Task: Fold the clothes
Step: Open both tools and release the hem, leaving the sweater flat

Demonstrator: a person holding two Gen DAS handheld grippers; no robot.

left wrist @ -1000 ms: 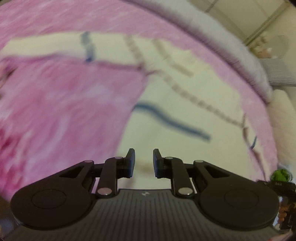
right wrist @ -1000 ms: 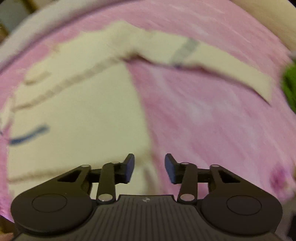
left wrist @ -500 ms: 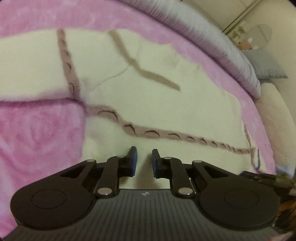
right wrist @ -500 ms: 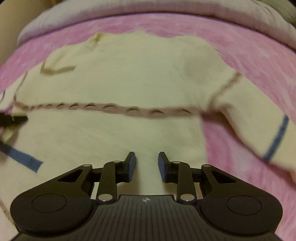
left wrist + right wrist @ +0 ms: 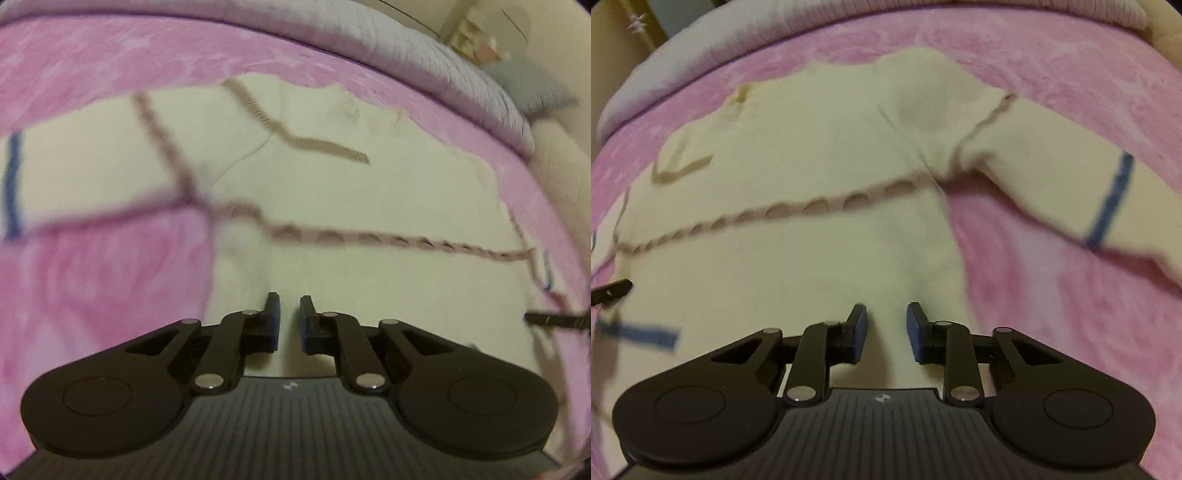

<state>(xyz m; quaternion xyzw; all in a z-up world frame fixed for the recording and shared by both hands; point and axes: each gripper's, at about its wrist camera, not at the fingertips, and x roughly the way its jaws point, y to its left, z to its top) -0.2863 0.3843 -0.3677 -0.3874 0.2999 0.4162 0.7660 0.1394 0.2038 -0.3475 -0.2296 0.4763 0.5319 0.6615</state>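
Note:
A cream sweater [image 5: 369, 199] with a brown scalloped band across the chest and blue stripes on the sleeves lies spread flat on a pink blanket [image 5: 92, 280]. It also shows in the right wrist view [image 5: 820, 155], with one sleeve [image 5: 1071, 184] stretched out to the right. My left gripper [image 5: 289, 301] hovers over the sweater's lower body near its left edge, jaws slightly apart and empty. My right gripper [image 5: 885, 308] hovers over the lower body near its right edge, open and empty. The tip of the other gripper shows at the left edge of the right wrist view [image 5: 613, 291].
The pink blanket [image 5: 1071, 314] covers a bed. A grey-lilac ribbed cover [image 5: 369, 33] lies along the far edge, with a grey pillow [image 5: 532, 88] at the far right. A cream wall and furniture stand beyond.
Both grippers have swung from the sleeves and blanket toward the sweater's body and pulled back a little. The right gripper's jaws stand a bit wider than half a second ago.

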